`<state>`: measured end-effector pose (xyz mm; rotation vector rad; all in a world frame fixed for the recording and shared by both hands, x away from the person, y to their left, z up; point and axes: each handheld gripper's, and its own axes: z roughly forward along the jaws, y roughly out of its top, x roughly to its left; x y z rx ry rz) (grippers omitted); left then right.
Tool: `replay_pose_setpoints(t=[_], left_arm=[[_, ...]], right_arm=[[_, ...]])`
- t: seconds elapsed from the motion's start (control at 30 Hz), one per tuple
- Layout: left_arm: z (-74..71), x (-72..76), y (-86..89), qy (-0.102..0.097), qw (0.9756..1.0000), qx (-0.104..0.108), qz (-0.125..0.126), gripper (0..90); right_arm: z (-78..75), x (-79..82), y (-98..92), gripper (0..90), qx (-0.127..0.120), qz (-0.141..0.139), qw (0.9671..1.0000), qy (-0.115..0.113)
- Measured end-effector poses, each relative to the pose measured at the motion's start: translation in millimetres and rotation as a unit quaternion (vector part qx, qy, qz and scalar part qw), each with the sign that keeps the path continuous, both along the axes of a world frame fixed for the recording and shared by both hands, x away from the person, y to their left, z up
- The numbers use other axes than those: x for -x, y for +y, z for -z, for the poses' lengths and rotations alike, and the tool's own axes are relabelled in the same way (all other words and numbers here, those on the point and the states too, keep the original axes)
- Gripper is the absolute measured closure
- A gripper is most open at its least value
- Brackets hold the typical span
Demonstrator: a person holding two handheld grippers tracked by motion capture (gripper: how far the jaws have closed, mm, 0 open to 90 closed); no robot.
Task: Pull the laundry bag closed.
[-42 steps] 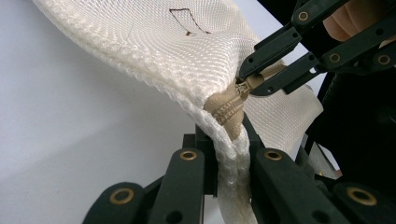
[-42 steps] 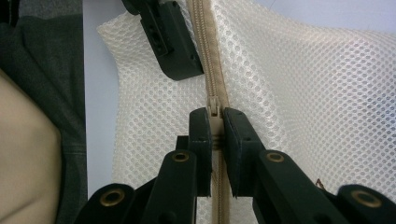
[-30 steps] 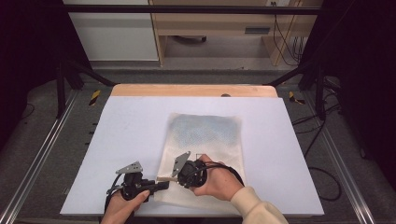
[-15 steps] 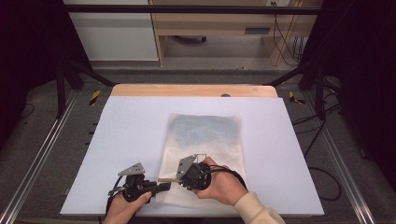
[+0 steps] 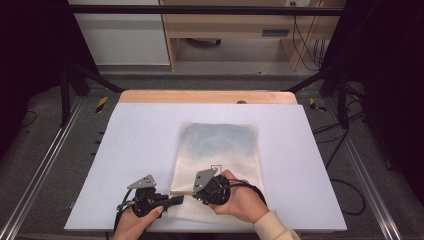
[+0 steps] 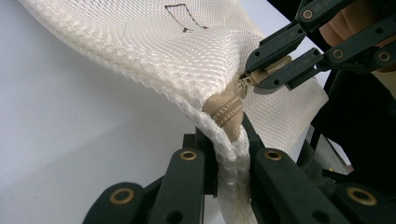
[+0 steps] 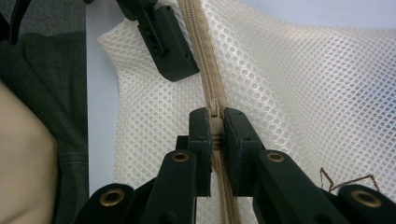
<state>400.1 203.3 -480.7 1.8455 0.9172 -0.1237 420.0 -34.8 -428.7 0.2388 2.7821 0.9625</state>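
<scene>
White tabletop [image 5: 140,150]; cream mesh bag [image 5: 220,145]; left claw [image 6: 229,154] clamps corner, right claw [image 7: 215,135] clamps tan zipper pull [image 7: 214,122].

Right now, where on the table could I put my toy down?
Bare table lies left of the mesh bag, and right of it too. The near edge is crowded: the left hand-held gripper and right hand-held gripper both clamp the bag there.

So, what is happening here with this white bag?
A person works on a white mesh zipper bag that lies on the table. The left gripper is clamped on the bag's corner at the zipper's end. The right gripper pinches the tan zipper pull close by.
</scene>
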Motion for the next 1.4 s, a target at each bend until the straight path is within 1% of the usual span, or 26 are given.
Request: replay_pose_setpoints(t=[0.1, 0.27, 0.4, 0.6, 1.03, 1.4], left_arm=[[-0.5, 0.2, -0.2, -0.001, 1.0, 0.0, 0.0, 84.1], [-0.9, 0.2, -0.6, -0.003, 1.0, -0.003, 0.0, 84.1], [-1.3, 0.1, -0.4, -0.003, 1.0, -0.002, 0.001, 84.1], [-0.8, -0.2, -0.8, -0.003, 1.0, -0.001, 0.002, 84.1], [0.9, 1.2, -6.2, -0.002, 1.0, 0.0, 0.009, 84.0], [3.1, 1.7, -12.9, -0.001, 0.9998, -0.007, 0.016, 84.0]], right_arm=[[-0.5, 1.9, -1.6, 82.1, -0.005, 0.001, 1.0, -0.003], [-0.2, 2.3, -6.6, 82.1, -0.003, -0.002, 1.0, -0.004], [-0.9, 2.1, -14.1, 82.1, -0.01, 0.008, 0.9999, 0.0], [-1.4, 3.5, -21.4, 82.1, -0.013, 0.011, 0.9999, -0.001], [-3.2, 8.1, -36.9, 82.1, -0.017, 0.022, 0.9996, -0.001], [-1.6, 8.1, -45.6, 82.0, -0.019, 0.028, 0.9994, 0.004]])
